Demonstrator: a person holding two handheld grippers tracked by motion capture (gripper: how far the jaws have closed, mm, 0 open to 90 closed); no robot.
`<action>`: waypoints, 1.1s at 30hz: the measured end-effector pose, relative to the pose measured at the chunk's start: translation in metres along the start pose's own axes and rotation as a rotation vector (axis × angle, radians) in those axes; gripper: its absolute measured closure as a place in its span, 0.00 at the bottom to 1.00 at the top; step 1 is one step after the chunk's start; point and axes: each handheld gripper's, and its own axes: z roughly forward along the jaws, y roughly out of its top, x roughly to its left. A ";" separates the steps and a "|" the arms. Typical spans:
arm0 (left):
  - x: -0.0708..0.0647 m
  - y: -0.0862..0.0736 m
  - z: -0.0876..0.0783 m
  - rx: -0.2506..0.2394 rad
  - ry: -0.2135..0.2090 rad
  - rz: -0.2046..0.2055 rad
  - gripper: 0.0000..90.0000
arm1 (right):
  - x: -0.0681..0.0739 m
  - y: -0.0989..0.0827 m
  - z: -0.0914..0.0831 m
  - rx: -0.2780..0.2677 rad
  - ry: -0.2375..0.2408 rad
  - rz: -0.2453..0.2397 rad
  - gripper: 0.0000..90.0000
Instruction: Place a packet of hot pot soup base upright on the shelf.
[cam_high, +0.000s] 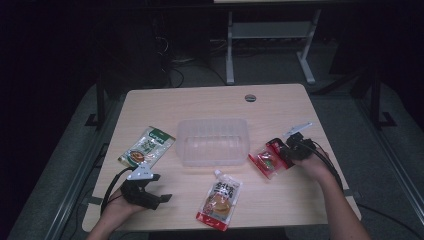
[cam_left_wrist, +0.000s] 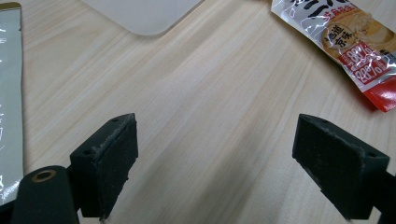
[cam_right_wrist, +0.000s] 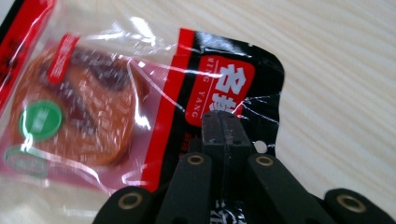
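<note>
Mid-table, clear tub (cam_high: 214, 141); contents unclear

- We are looking down and forward from above the person's side onto the whole table (cam_high: 280, 105).
- The left gripper view is sitting close over the wood, sharing the spouted pouch (cam_left_wrist: 355, 46) (cam_high: 220, 199).
- The right gripper view is sitting closer still, sharing the red packet (cam_right_wrist: 140, 102) (cam_high: 269, 159).

"MING YANG" on the red packet (cam_right_wrist: 140, 107); "80%" on the spouted pouch (cam_left_wrist: 345, 42)
</note>
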 end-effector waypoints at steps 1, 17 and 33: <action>0.000 0.000 0.000 0.000 0.000 0.000 0.15 | 0.000 0.000 0.000 0.000 0.000 0.000 1.00; -0.002 0.001 0.002 0.009 -0.012 0.017 0.15 | 0.032 0.031 -0.007 -0.142 0.072 -0.048 1.00; -0.004 0.001 0.002 0.009 -0.020 0.018 0.15 | 0.043 0.010 -0.004 -0.063 0.150 -0.088 1.00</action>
